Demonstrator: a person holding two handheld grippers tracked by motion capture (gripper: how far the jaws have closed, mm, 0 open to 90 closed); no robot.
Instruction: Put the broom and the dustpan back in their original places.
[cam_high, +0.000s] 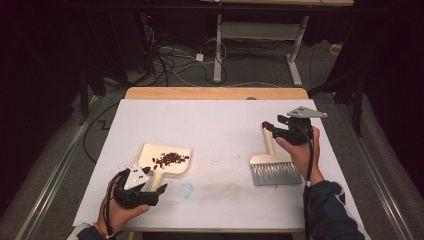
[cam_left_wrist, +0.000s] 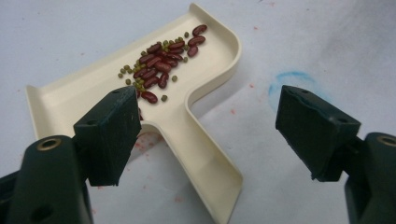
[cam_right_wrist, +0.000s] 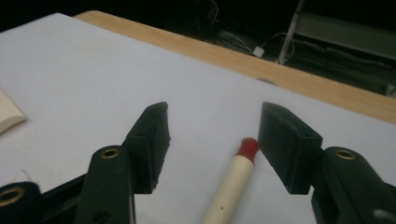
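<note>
A cream dustpan lies on the white sheet at the front left, with a heap of red beans and small green ones in its tray. Its handle runs toward me between the jaws of my left gripper, which stands open, its pads clear of the handle on both sides. At the right lies a hand brush with grey bristles and a cream, red-tipped handle. My right gripper hovers open over that handle's tip, the red end close beside one pad.
A blue scribble marks the sheet just right of the dustpan handle. Small red specks dot the sheet by the pan. The table's wooden far edge shows beyond the sheet, with cables and a desk frame on the floor behind.
</note>
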